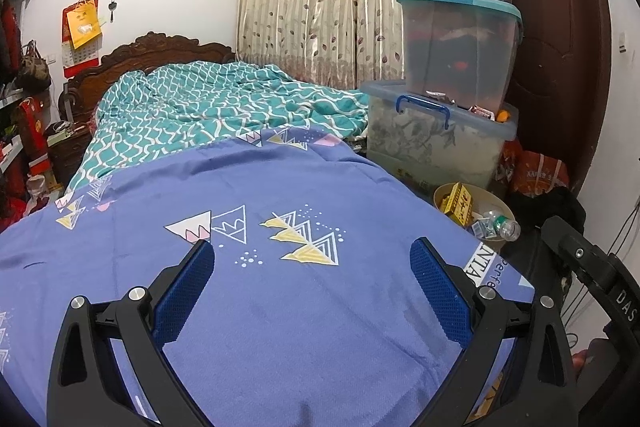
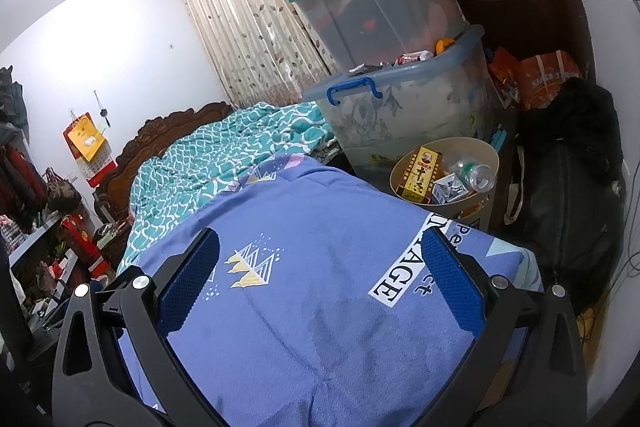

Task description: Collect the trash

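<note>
A matt blue cloth sheet [image 1: 280, 307] covers the bed, beside a carved glossy wooden headboard [image 1: 160, 49]. Cloudy smooth plastic storage boxes [image 1: 460, 55] are stacked near a matt tan bin [image 2: 486, 151] holding a clear plastic bottle [image 2: 474, 175] and a glossy cardboard carton [image 2: 420, 175].

A bed [image 1: 152, 53] is filling the frame's centre, a blue sheet [image 1: 280, 307] lying across the lower half and a teal quilt [image 1: 208, 107] bunching above it.
</note>
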Action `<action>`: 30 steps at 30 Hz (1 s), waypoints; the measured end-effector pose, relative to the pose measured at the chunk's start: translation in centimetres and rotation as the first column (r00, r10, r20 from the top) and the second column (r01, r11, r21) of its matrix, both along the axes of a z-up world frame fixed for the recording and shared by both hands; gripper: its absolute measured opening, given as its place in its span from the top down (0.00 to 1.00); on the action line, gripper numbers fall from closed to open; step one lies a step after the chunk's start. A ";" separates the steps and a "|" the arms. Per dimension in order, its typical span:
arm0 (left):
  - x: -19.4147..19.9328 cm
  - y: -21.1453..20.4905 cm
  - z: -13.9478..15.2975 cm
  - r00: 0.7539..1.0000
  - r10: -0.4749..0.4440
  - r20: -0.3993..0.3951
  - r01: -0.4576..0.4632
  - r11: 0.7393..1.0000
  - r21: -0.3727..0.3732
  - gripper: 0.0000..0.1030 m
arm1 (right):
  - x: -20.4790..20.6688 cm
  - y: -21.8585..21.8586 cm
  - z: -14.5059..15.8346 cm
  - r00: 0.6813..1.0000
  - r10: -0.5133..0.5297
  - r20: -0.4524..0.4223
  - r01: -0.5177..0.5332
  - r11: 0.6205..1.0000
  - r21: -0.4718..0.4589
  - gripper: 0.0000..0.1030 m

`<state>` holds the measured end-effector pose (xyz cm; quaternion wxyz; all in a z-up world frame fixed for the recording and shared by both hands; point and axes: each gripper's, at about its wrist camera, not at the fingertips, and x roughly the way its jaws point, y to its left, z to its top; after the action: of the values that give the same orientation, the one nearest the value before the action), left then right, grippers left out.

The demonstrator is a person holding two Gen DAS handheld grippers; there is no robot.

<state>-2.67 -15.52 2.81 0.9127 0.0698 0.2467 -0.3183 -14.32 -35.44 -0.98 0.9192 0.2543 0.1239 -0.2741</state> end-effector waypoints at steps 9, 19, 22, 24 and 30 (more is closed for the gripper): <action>0.0 -0.2 -0.3 1.000 -0.008 0.001 0.008 1.000 0.022 0.08 | -0.1 0.2 0.0 1.000 -0.006 0.001 0.006 1.000 -0.012 0.03; -0.1 -0.7 -0.9 1.000 -0.016 0.012 0.016 0.998 0.068 0.08 | -0.1 0.7 0.2 1.000 -0.008 0.000 0.008 1.000 -0.017 0.03; 0.0 -0.7 -1.0 1.000 -0.013 0.009 0.012 0.997 0.075 0.08 | -0.2 0.8 0.3 1.000 -0.008 0.001 0.008 1.000 -0.018 0.03; 0.1 -0.7 -1.1 1.000 -0.011 0.006 0.010 0.997 0.078 0.08 | -0.1 0.8 0.3 1.000 -0.009 0.001 0.009 1.000 -0.017 0.03; 0.1 -0.8 -1.2 1.000 -0.008 0.008 0.007 0.996 0.084 0.08 | -0.1 0.8 0.3 1.000 -0.006 0.000 0.006 1.000 -0.017 0.03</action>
<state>-2.52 -16.32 1.62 0.9088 0.1104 0.2556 -0.3107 -14.44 -34.63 -0.67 0.9205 0.2467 0.1208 -0.2779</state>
